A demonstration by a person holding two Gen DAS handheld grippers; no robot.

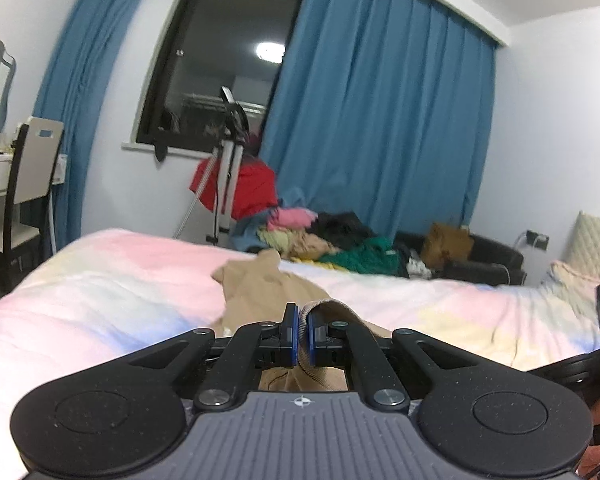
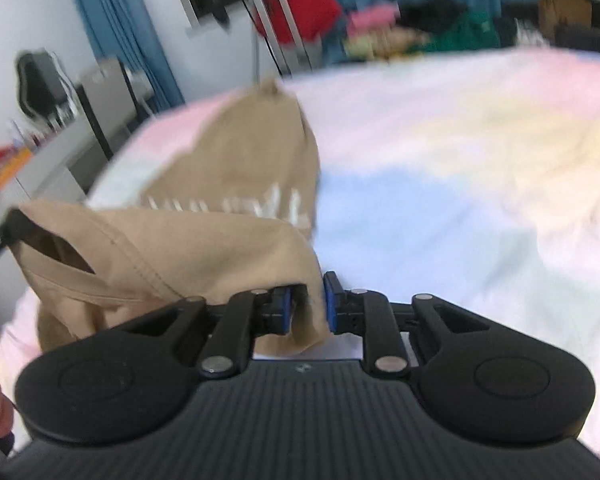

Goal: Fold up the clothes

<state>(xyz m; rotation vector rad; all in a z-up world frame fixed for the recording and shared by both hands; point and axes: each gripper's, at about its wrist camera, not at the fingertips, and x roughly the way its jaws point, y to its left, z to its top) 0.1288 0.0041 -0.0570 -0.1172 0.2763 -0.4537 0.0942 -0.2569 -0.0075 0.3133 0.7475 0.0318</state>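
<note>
Both hand-held grippers, L (image 1: 302, 334) & R (image 2: 306, 304), pinch tan garment (image 2: 228, 184) over bed (image 2: 460, 168).

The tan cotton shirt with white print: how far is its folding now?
Done: no finished fold shows. In hand: the tan cotton shirt hangs lifted between the left gripper and right gripper, over the pastel bedspread. Left: folding it, then the pile of clothes.

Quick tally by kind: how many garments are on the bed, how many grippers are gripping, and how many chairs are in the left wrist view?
Tan T-shirt on the bed: 1
Grippers clamped on it: 2, left gripper and right gripper
Chair: 1
Total: 4
The clothes heap beyond the bed is too jumbled to count.
</note>
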